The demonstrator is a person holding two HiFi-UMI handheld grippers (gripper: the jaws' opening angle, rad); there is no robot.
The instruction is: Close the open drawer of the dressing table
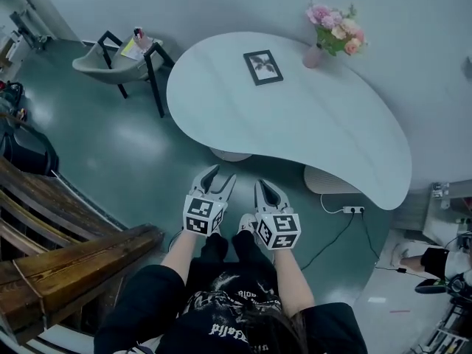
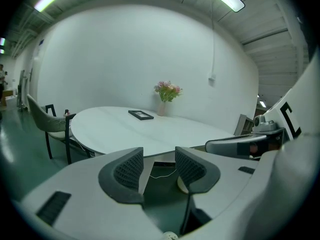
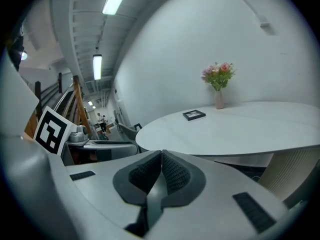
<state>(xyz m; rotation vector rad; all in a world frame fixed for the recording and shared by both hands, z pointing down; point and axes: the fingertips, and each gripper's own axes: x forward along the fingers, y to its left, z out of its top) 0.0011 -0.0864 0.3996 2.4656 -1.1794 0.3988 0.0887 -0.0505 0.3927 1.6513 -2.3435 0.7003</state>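
A wooden structure (image 1: 70,251) fills the lower left of the head view. Beyond it a grey chair (image 1: 110,66) with black legs stands on the green floor (image 1: 133,153).

At centre, a person in black clothes holds both grippers side by side, low over the floor and short of the dressing table (image 1: 310,124). The left gripper (image 1: 220,177) has its fingers (image 2: 131,170) parted by a moderate gap with nothing between them. Only the floor and the foot of the table show through the gap. Just beside it, the right gripper (image 1: 267,190) has its fingers (image 3: 175,173) pressed together, holding nothing.

The dressing table lies ahead and to the right of the grippers, well apart from both. Its pale, curved surface carries a dark picture frame (image 1: 263,67) lying flat near the middle. A pink vase of flowers (image 1: 333,34) stands upright near the far edge by the wall.

The drawer cannot be made out in any view, as only the top and the rounded bases beneath it show. A white power strip (image 1: 354,209) lies on the floor under the table's right end.
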